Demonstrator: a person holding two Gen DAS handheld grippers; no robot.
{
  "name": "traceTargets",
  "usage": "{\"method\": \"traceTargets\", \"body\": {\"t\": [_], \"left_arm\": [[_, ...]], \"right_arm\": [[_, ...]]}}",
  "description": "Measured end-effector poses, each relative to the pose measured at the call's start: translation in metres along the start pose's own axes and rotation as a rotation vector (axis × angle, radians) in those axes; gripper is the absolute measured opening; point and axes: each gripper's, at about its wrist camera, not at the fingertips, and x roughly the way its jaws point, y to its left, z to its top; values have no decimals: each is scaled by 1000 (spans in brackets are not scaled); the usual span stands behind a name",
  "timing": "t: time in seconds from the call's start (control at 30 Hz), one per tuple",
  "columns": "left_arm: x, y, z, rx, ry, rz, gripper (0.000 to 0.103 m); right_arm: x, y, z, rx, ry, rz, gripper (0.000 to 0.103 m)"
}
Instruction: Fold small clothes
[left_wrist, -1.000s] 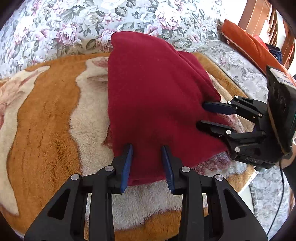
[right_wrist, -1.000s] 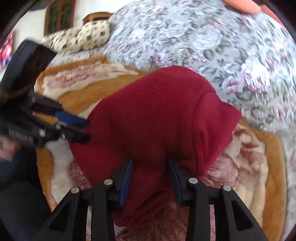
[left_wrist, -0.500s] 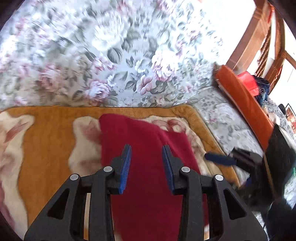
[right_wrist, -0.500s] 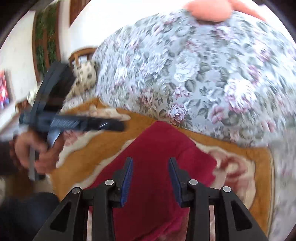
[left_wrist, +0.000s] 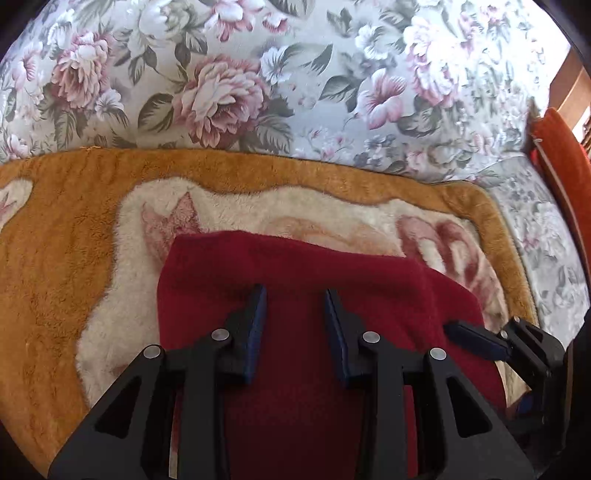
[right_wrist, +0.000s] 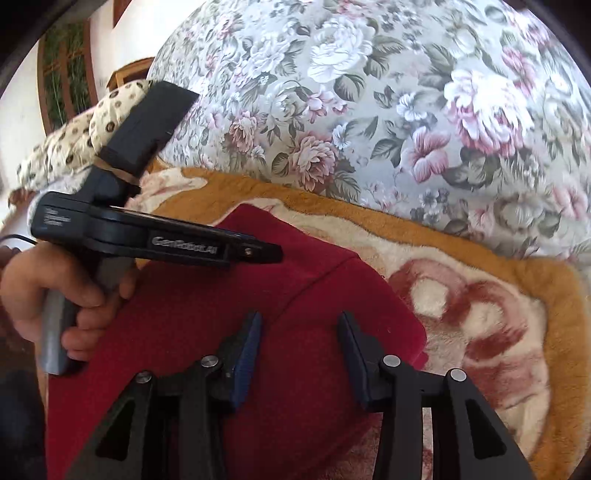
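Observation:
A dark red fleece garment (left_wrist: 295, 266) lies folded on an orange and cream plush blanket (left_wrist: 66, 236). It also shows in the right wrist view (right_wrist: 207, 295). My left gripper (left_wrist: 294, 291) is open and empty, hovering just above the garment's middle. My right gripper (right_wrist: 300, 318) is open and empty above the garment's right part, near a seam. The left gripper shows from the side in the right wrist view (right_wrist: 273, 253), held by a hand (right_wrist: 55, 288). The right gripper's fingers (left_wrist: 465, 334) show at the garment's right edge in the left wrist view.
The floral sofa backrest (left_wrist: 295, 74) rises right behind the blanket. An orange cushion (left_wrist: 557, 155) lies at the far right. A spotted cream pillow (right_wrist: 74, 140) lies at the left end of the sofa. The blanket (right_wrist: 480, 302) extends right of the garment.
Both grippers let go of the garment's near edge, lifted and moved forward over it. The garment, which was raised in a peak, now lies flat and folded on the blanket.

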Motion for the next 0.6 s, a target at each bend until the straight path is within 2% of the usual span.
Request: {"method": "traceTargets", "body": {"t": [0.1, 0.23, 0.33, 0.4, 0.47, 0.53, 0.6], "left_arm": [[-1, -3, 2, 13, 9, 16, 32], [-18, -6, 10, 10, 55, -2, 31], [-75, -7, 6, -7, -46, -102, 32], [-107, -9, -16, 27, -103, -143, 46], [-117, -12, -40, 64, -98, -164, 47], [-107, -19, -65, 103, -55, -193, 47], [-87, -24, -76, 105, -15, -158, 47]], "right_arm": [[1, -4, -2, 30, 6, 32, 42], [-3, 4, 2, 42, 20, 2, 41], [-22, 15, 11, 32, 43, -27, 41], [-50, 32, 14, -13, -20, -6, 41], [-75, 50, 9, -44, -67, 55, 41], [-81, 68, -5, -87, -41, 160, 41], [-74, 83, -19, -152, 15, 177, 40]]}}
